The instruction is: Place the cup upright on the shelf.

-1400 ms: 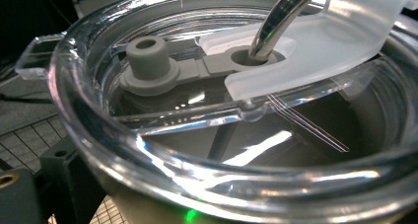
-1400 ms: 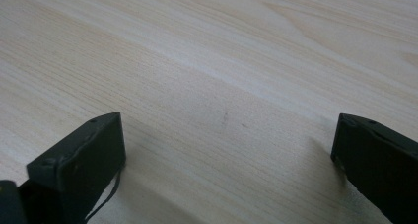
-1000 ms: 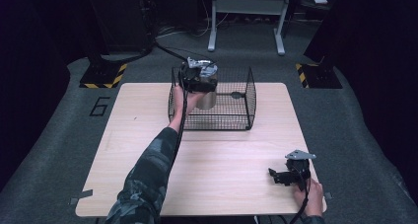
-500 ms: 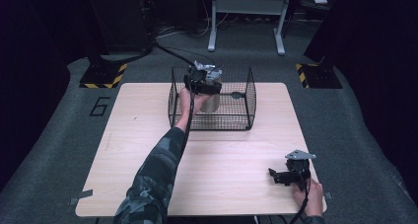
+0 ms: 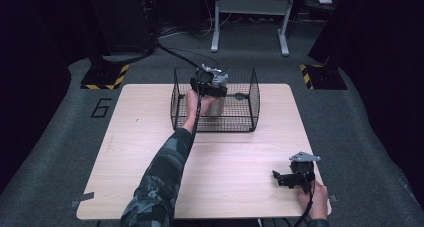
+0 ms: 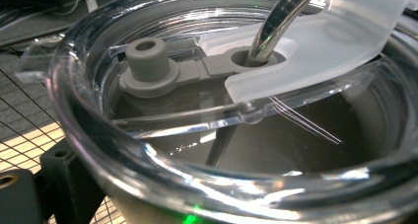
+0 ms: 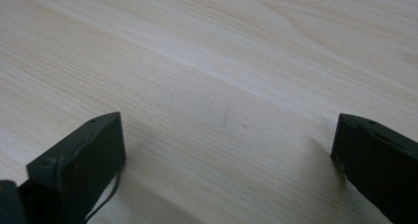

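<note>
Left gripper (image 5: 209,82) is clamped on a steel tumbler (image 5: 216,105), holding it upright inside the black wire basket (image 5: 250,112) at the far middle of the wooden table (image 5: 150,152). Left gripper view sits right on the tumbler's clear plastic lid (image 6: 88,130): grey rubber plug (image 6: 147,66) seated in it, metal straw (image 6: 276,21) going through the lid hole, frosted flap (image 6: 335,51) beside it. Right gripper (image 5: 292,177) rests on the table at the near right corner, well apart from the basket, jaws spread wide over bare wood, holding nothing.
</note>
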The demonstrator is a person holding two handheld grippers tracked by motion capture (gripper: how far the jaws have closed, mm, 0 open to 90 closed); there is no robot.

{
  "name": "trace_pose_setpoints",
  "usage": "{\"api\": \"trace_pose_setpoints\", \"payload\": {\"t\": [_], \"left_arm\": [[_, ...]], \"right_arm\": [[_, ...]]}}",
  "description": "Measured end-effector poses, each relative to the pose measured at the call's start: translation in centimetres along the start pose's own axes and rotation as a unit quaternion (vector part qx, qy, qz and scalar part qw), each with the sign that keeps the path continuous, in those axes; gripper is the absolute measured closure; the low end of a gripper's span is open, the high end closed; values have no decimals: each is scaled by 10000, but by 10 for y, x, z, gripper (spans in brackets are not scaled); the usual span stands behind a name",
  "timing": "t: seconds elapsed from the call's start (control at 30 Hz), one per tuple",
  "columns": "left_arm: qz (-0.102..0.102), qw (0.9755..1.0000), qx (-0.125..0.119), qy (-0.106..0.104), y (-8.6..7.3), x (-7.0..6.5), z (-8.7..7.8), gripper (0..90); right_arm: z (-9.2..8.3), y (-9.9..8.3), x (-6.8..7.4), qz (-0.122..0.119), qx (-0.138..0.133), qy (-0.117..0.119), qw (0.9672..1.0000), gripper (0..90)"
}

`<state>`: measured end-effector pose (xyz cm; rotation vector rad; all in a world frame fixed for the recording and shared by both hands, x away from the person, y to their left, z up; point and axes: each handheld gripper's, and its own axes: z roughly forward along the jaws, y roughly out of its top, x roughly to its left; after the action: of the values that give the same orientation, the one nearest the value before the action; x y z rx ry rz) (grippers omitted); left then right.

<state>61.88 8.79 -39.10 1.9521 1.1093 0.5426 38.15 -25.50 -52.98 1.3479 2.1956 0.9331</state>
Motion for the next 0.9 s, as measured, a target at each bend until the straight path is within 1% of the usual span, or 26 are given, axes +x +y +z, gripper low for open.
{"api": "trace_pose_setpoints", "payload": {"t": [0.07, 0.1, 0.17, 0.2, 0.27, 0.3, 0.43, 0.5, 0.57, 0.67, 0.73, 0.77, 0.83, 0.87, 0.9], "left_arm": [[-12, 10000, 40, 24, 0, 0, 2, 40], [-9, 10000, 87, 16, 0, 1, 4, 40], [-80, 9999, 139, -2, 0, 1, 7, 40], [-67, 9998, 202, -9, -1, 1, 9, 39], [-76, 9997, 216, -29, -1, 1, 10, 39], [-81, 9996, 265, -32, -2, 1, 12, 39], [-135, 9993, 344, -9, -2, 1, 16, 39], [-149, 9993, 347, -14, -2, 0, 16, 39], [-158, 9990, 420, -20, -3, 0, 18, 38], [-171, 9988, 452, -30, -4, 0, 20, 38], [-148, 9985, 533, -37, -4, 0, 22, 38], [-170, 9982, 574, -45, -5, 0, 23, 38], [-179, 9982, 573, -42, -5, 1, 22, 38], [-147, 9979, 622, -34, -4, 0, 22, 38], [-137, 9980, 611, -54, -5, 0, 22, 37]], "right_arm": [[0, 0, 0, 1, 9, 5, 10000, 0], [0, 0, 0, 1, 9, 5, 10000, 0], [0, 0, 0, 1, 10, 4, 10000, 0], [0, 0, 0, 0, 10, 5, 10000, 0], [0, 0, 0, -1, 9, 4, 10000, 0], [0, 0, 0, 0, 10, 5, 10000, 0], [0, 0, 0, -8, 1, 1, 10000, 0], [0, 0, 0, -10, 0, 1, 10000, 0], [0, 0, 0, -10, 1, 1, 10000, 0], [0, 0, 0, -10, 0, 2, 10000, 0], [0, 0, 0, -13, -1, 1, 10000, 0], [0, 0, 0, -12, -8, 0, 10000, 0], [0, 0, 0, -11, -21, -17, 10000, 0], [0, 0, 0, -18, 0, 2, 10000, 0], [0, 0, 0, -17, -3, 1, 10000, 0]]}}
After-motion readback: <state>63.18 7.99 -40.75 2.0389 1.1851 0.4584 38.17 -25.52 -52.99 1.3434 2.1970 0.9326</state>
